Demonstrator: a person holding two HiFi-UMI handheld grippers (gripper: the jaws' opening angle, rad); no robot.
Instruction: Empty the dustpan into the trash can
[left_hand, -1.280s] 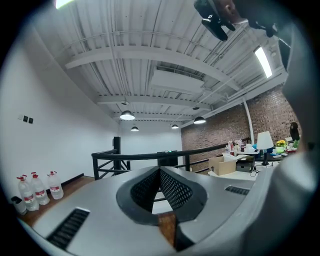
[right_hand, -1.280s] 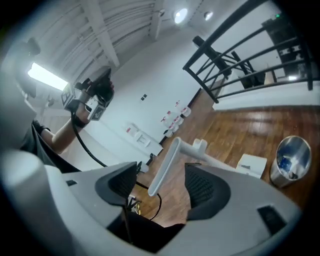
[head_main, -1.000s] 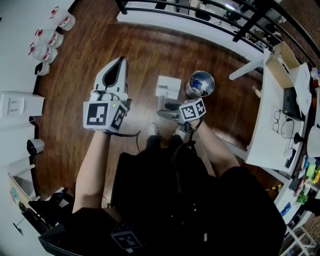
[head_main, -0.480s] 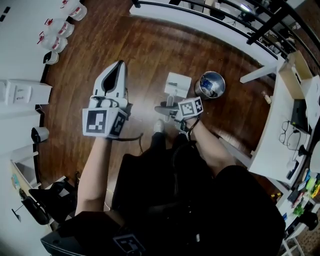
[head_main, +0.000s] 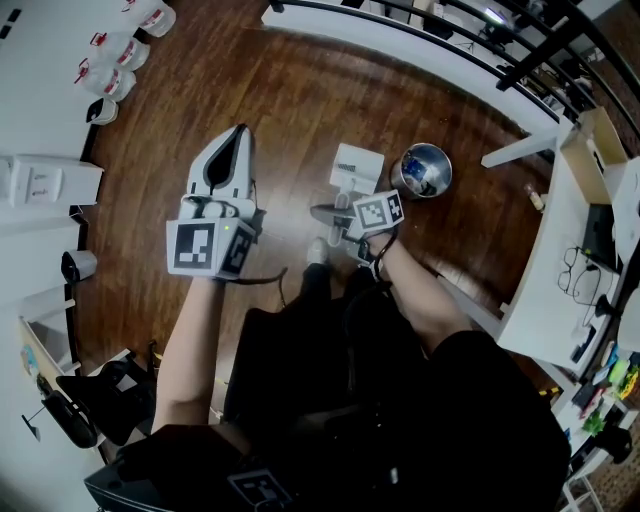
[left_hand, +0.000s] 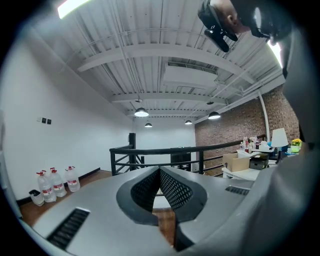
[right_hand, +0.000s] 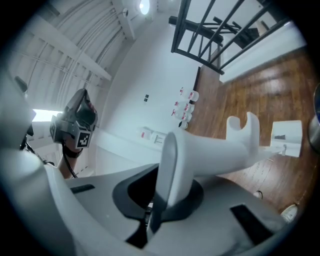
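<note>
Dustpan (right_hand: 220, 150): white moulded plastic, so by my judgement light and stiff, with a smooth handle that could swivel in a pinch. The right tool (right_hand: 165, 175) has hold of it. Its jaws have just been closing and now clamp the flat end of the handle, with the pan reaching away over the floor (head_main: 300, 110). Held that far back, the pan acts as a lever, so a firm grip and a slow tilt seem wise. A hold closer to the pan would resist twisting better. What lies in the pan cannot be made out, nor whether it rests on the floor or is raised. The left tool (left_hand: 160, 180) is pressed shut on nothing and points level. Beyond, the trash can (head_main: 424, 170), a small shiny open bin, stands just beside the pan.
</note>
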